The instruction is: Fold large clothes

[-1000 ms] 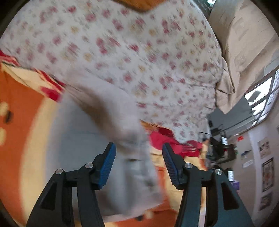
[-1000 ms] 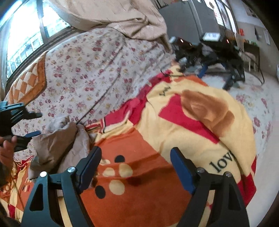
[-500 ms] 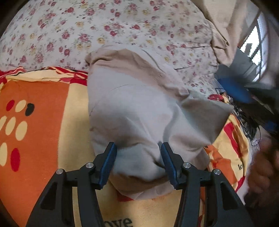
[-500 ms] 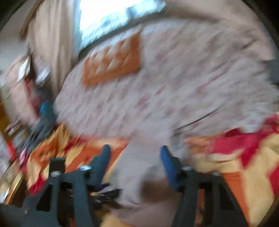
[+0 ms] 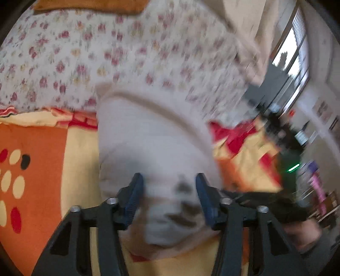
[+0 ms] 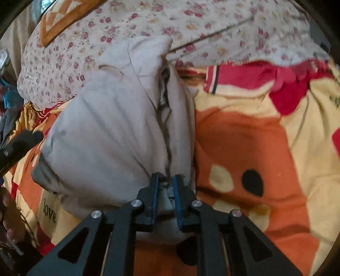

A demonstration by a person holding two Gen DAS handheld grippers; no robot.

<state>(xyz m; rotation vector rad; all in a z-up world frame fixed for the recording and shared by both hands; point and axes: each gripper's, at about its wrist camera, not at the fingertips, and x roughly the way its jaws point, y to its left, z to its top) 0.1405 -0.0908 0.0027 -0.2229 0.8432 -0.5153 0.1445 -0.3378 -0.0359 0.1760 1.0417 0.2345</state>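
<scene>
A large pale grey-beige garment (image 6: 119, 123) lies bunched on the orange and yellow blanket (image 6: 244, 138). My right gripper (image 6: 165, 180) is shut on the garment's near edge, with cloth pinched between its blue pads. In the left wrist view the same garment (image 5: 148, 144) shows blurred. My left gripper (image 5: 169, 182) is open, its fingers (image 5: 133, 195) on either side of a fold of the cloth without clamping it.
A floral sheet (image 5: 106, 53) covers the bed behind the blanket, with an orange patterned pillow (image 6: 61, 19) at the far end. Beige bedding (image 5: 244, 25) lies at the back right. A window and room clutter (image 5: 297, 138) are to the right.
My right gripper swung over to the garment and closed on its near edge. My left gripper stayed open over the cloth, and the garment shifted slightly under it.
</scene>
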